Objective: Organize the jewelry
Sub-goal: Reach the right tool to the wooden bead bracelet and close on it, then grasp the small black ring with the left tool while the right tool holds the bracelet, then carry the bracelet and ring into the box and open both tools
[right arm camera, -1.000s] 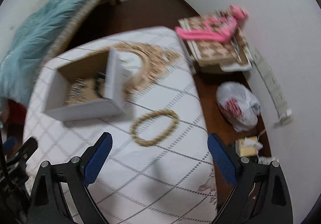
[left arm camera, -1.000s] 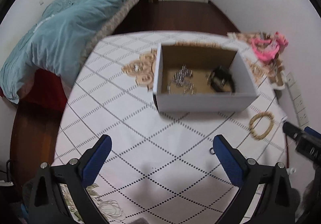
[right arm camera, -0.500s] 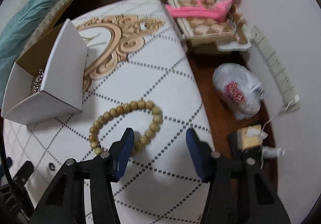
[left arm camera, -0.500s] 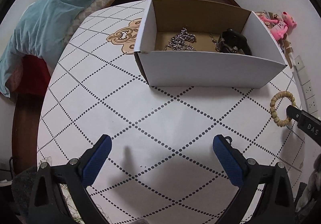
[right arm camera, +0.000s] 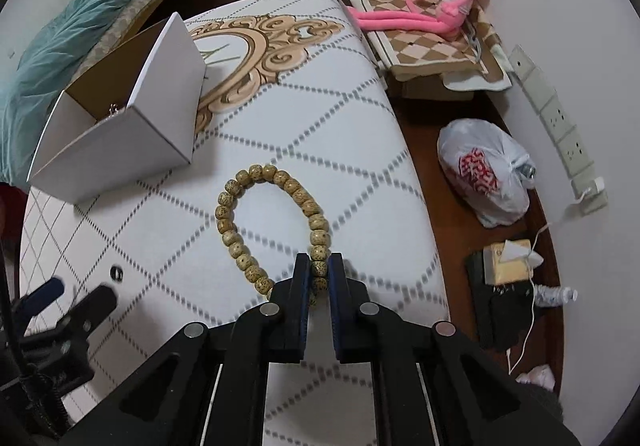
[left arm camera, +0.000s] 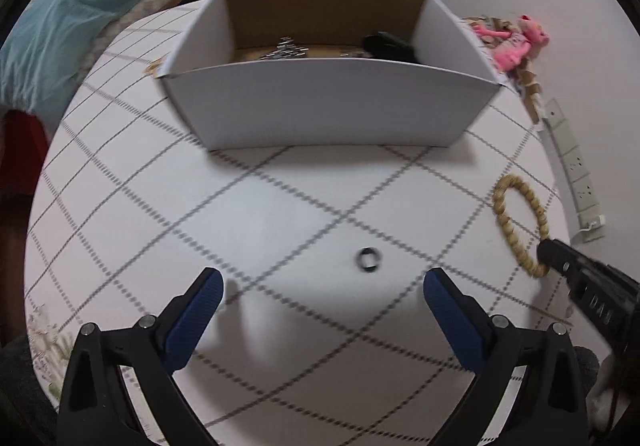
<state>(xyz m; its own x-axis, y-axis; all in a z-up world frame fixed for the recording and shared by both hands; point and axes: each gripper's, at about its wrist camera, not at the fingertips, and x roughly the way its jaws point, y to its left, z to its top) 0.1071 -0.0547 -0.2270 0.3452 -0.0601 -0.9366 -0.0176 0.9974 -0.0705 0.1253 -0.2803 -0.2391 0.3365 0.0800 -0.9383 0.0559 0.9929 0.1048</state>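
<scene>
Wooden beads sit pinched between your right gripper (right arm camera: 319,273) jaws: the bracelet (right arm camera: 272,226) lies on the table (right arm camera: 360,150) near its right edge, clamped at its near end. You are at the pick-up step; next you likely need to lift it clear and carry it left over the box (left arm camera: 328,102) wall before releasing. Your left gripper (left arm camera: 320,298) hovers low over the table, jaws spread wide, with the ring (left arm camera: 369,259) lying just ahead between its fingers.
</scene>
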